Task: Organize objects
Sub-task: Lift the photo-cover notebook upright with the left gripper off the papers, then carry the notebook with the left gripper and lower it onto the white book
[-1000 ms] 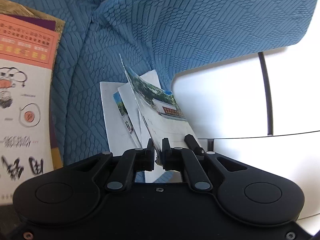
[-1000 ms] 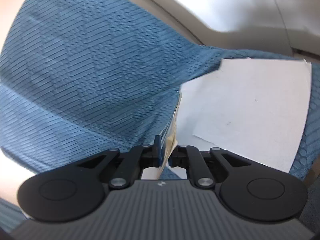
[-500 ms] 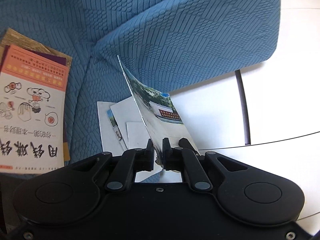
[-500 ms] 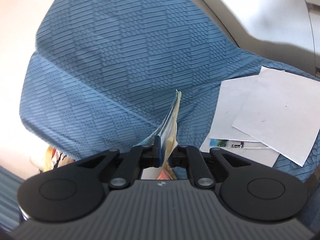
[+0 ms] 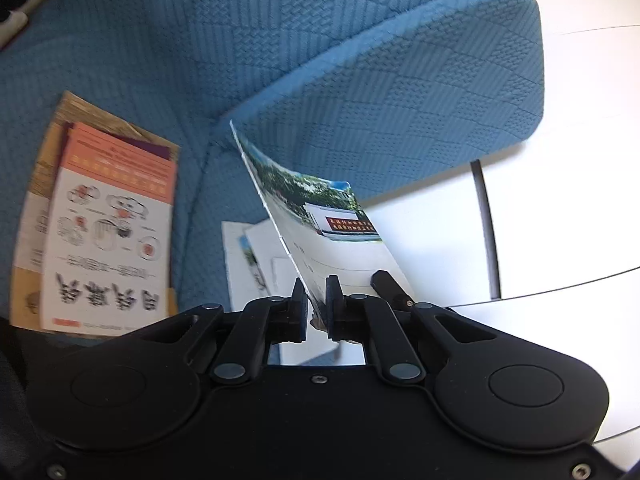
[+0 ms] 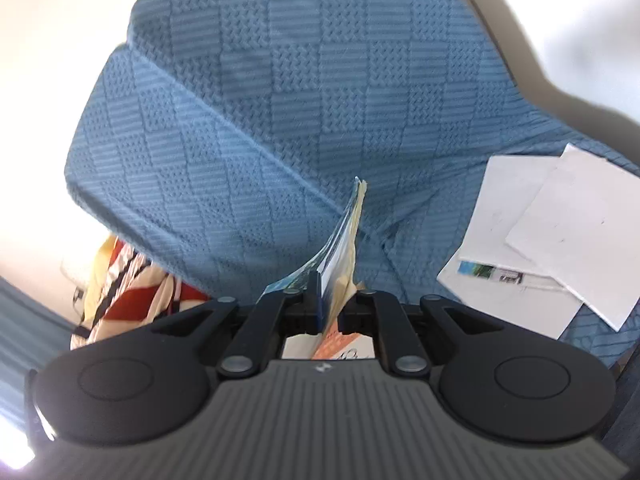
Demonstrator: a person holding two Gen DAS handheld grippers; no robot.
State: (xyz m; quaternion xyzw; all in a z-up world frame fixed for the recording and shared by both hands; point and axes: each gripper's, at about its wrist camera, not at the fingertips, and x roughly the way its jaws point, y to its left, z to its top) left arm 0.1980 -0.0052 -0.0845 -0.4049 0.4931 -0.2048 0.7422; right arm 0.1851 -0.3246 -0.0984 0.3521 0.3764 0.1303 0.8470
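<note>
1. The left gripper (image 5: 316, 300) is clenched on the lower edge of a thin photo leaflet (image 5: 320, 216), which stands up tilted above the blue armchair (image 5: 360, 80).
2. Under this leaflet some white sheets (image 5: 256, 256) lie flat on the seat, near the armrest.
3. To the left on the seat lies a stack of booklets (image 5: 108, 232); the top one has an orange band and drawings.
4. The right gripper (image 6: 329, 300) is clenched on a small bundle of booklets (image 6: 344, 240), held upright on its edge over the seat.
5. In the right wrist view the loose white papers (image 6: 560, 236) lie on the seat, well apart from the bundle.
6. A striped cloth (image 6: 128, 280) shows at the left behind the armrest.
</note>
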